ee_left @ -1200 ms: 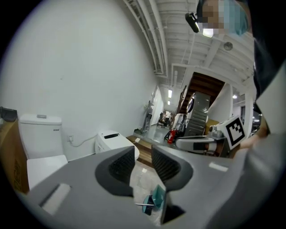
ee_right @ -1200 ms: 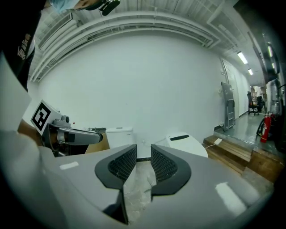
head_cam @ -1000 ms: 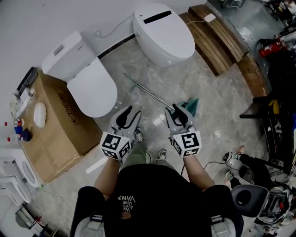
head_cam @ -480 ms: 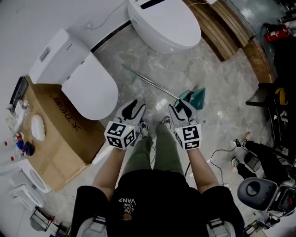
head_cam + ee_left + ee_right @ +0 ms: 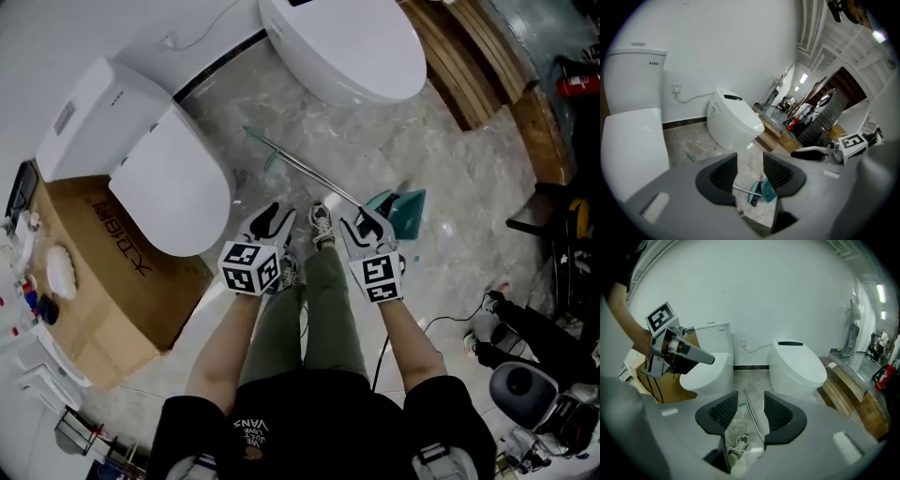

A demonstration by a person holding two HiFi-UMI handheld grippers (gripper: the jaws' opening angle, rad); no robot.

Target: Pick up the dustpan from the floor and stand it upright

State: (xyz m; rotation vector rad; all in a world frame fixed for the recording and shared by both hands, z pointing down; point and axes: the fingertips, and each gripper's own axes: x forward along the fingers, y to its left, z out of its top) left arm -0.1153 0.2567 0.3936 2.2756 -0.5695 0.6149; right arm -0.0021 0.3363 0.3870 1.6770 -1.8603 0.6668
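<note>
Left forearm (image 5: 228,342) and right forearm (image 5: 405,339) bare, stretched forward and down side by side, left gripper (image 5: 273,216) tilted downward, jaws apart and empty, right gripper (image 5: 368,223) tilted likewise, jaws just opened wider, nothing between them.

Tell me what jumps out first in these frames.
Two white toilets fill the head view: the far toilet at top and the near toilet at left, beside a cardboard box. A teal dustpan lies on the floor right of centre, its long metal handle running up-left. The left gripper and right gripper hang near it, fingers apart and empty; the right's have just been opening.
</note>
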